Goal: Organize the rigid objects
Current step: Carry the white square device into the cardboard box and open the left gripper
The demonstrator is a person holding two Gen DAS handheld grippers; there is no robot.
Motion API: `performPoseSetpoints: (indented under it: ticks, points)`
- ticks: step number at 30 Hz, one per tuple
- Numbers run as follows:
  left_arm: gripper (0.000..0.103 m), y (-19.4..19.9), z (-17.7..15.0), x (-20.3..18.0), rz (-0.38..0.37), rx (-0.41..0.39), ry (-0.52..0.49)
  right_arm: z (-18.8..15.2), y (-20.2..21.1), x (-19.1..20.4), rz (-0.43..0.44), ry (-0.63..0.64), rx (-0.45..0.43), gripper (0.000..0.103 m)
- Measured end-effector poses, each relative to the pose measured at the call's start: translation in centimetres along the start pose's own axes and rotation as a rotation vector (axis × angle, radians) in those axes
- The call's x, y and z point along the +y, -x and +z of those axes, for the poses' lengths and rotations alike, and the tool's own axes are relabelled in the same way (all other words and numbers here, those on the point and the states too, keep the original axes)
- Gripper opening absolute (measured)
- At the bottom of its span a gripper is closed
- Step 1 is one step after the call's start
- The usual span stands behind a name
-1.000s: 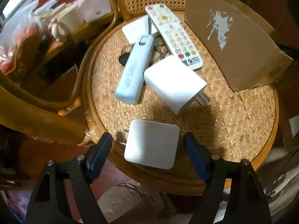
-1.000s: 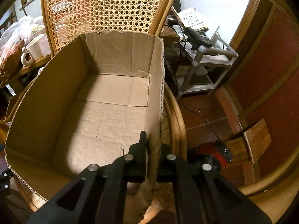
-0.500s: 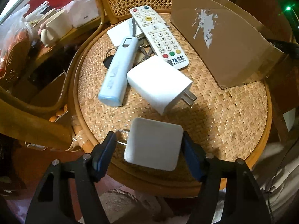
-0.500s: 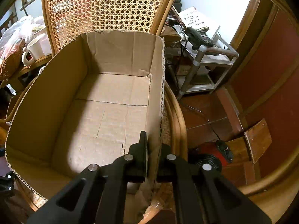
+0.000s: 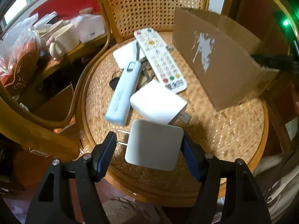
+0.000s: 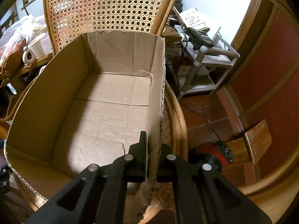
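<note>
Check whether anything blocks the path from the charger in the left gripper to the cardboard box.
Nothing visible does. The white charger sits between the left gripper fingers; bare wicker seat lies toward the cardboard box.
</note>
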State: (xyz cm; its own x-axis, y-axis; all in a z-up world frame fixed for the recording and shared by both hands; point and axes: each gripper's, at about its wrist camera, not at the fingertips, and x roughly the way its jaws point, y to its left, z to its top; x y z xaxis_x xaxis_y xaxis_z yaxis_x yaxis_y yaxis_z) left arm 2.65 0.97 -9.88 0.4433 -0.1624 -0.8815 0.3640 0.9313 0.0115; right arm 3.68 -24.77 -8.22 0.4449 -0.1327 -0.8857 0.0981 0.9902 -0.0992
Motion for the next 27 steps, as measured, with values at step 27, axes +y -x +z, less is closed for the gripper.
performPoseSetpoints:
  ticks: [27]
  points:
    - [0.068,6.2,9.5,-2.6,0.047,-0.316,0.050,0.1,0.1,0.0,0.000,-0.005,0.000,0.007]
